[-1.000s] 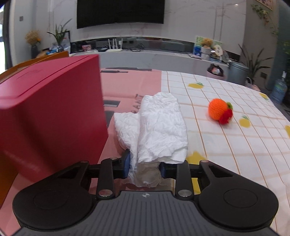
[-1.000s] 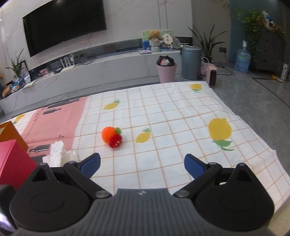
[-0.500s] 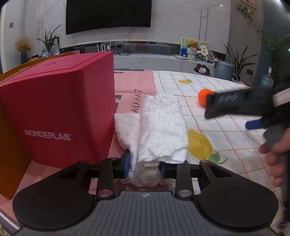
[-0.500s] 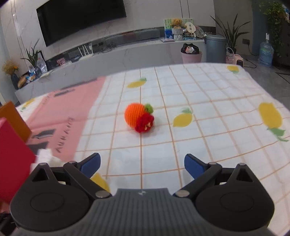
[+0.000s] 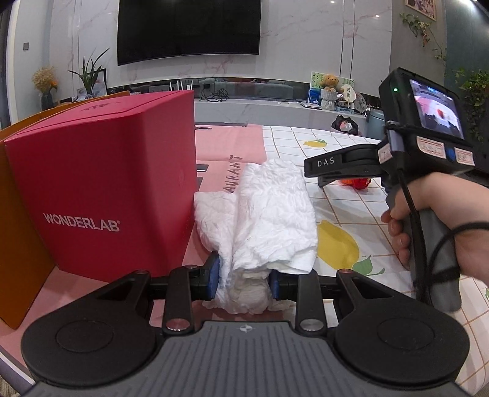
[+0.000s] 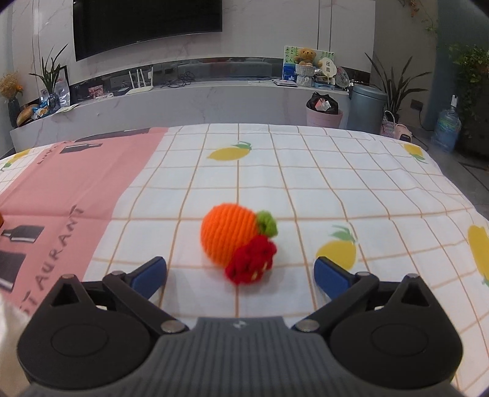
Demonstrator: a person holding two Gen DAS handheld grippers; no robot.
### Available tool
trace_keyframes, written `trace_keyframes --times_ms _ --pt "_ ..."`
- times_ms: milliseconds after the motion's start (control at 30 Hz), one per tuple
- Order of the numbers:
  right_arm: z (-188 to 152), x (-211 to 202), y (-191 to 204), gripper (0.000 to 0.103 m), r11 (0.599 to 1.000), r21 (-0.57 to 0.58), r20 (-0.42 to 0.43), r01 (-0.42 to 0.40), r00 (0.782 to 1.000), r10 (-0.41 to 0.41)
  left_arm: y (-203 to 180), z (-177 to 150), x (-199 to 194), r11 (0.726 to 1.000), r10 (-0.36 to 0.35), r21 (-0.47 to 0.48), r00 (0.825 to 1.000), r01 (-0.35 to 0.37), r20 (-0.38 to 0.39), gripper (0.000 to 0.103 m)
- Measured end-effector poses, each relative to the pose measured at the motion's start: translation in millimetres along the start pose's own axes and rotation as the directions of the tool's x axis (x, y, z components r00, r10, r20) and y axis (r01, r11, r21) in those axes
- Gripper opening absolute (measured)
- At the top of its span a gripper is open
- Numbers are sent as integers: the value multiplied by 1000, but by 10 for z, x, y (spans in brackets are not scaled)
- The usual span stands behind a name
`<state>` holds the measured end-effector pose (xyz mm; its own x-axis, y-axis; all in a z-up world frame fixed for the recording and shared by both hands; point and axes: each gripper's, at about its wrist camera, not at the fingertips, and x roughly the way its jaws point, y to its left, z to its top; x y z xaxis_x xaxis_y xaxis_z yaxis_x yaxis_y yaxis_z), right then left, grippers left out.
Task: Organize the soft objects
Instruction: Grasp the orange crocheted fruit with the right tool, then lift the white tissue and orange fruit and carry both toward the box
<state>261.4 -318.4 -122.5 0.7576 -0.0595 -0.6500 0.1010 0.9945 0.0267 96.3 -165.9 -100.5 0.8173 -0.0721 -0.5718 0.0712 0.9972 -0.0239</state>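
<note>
Moved: our right tool has dropped close to the knitted orange, tips spread.
Left tool: we pinch the white cloth beside the red box.

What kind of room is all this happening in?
Most likely a home living room: a large black wall-mounted television hangs above a long pale marble media shelf, and leafy potted houseplants stand nearby. The work surface is a table under a lemon-print checked tablecloth.
</note>
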Motion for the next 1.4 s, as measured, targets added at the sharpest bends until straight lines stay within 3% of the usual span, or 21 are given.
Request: trace_keyframes --times_ms 267,500,567,600,633,667,733,833,1033,1067,1133,1200,1300,1400 --pt "108 114 -16 100 1000 -19 1 -15 1000 15 -13 -13 -9 1000 1 7 1000 -1 6 36" --pt "105 35 58 47 994 -79 48 -78 996 82 9 -47 -23 1000 -4 1 1000 4 19 36" --pt "101 27 66 46 993 -84 50 -80 995 84 28 -49 -30 1000 -13 -5 1000 14 20 38" --pt "99 23 70 46 993 -87 50 -82 995 87 33 -59 -33 1000 -6 -2 1000 6 26 53" --pt "96 20 74 46 992 -90 50 -85 995 90 35 -72 -34 1000 13 8 999 -13 33 76" --pt "93 17 75 46 992 -91 50 -87 995 92 39 -89 -32 999 34 10 999 -35 37 83" --pt "94 19 77 46 992 -92 50 -88 994 93 45 -90 -23 1000 11 -8 999 -10 31 95" --pt "92 16 78 46 992 -91 50 -88 994 93 -33 -27 19 999 38 -13 999 -38 3 103" --pt "92 21 73 46 992 -83 50 -95 994 99 -131 33 78 996 74 -50 997 -75 -20 103" --pt "88 16 75 46 992 -82 50 -96 994 100 -137 29 66 997 66 -49 998 -67 -15 101" --pt "86 11 74 46 992 -82 50 -96 994 100 -145 -15 2 997 63 -37 998 -63 14 64" --pt "86 10 74 46 992 -83 50 -95 994 100 -135 -70 -57 999 30 -38 999 -29 37 42" --pt "85 9 75 46 992 -83 50 -95 994 99 -109 -134 -137 999 25 -36 998 -23 58 31" --pt "81 4 81 46 992 -88 51 -94 994 99 -20 -111 -241 992 22 -125 996 -12 82 26"
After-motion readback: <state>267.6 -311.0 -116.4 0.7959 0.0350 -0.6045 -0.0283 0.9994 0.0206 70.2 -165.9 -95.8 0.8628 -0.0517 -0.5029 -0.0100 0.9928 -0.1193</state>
